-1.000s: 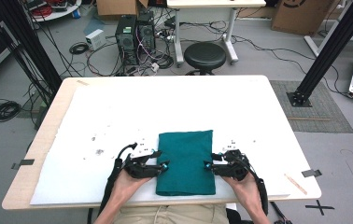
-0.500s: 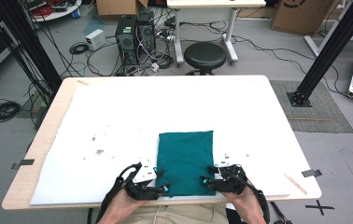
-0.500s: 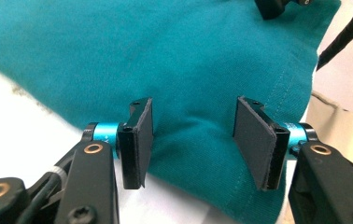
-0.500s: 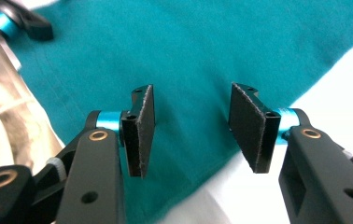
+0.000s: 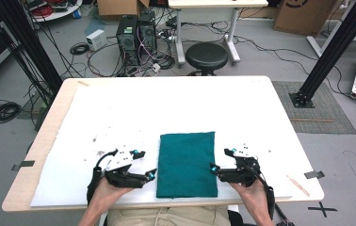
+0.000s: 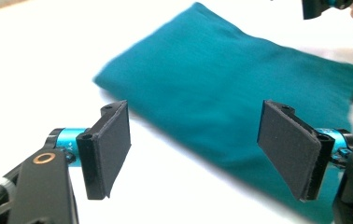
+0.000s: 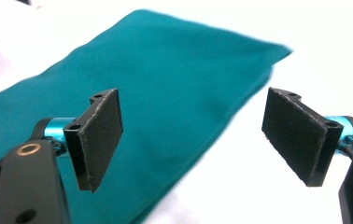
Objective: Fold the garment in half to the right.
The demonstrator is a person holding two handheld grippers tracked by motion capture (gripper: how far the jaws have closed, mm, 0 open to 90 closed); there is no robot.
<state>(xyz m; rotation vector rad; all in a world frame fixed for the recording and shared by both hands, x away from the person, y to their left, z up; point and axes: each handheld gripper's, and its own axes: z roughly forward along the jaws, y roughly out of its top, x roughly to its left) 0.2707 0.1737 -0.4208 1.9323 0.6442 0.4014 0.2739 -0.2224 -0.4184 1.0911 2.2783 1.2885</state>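
The cloth lies folded flat near the table's near edge, so folding looks partly done. The left gripper and right gripper flank it, jaws spread, holding nothing; another fold probably remains.

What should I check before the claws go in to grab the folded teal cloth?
1. Left claw open wide: ok, jaws stand well apart.
2. Right claw open wide: ok, jaws stand well apart.
3. Folded teal cloth lies flat on the white table cover: ok.
4. Both claws empty: ok, nothing between either pair of jaws.
5. Claws at opposite long edges of the cloth: ok, one at each side near the front end.
6. Jaws already around a cloth edge: not ok, both claws sit just off the cloth, not gripping it.
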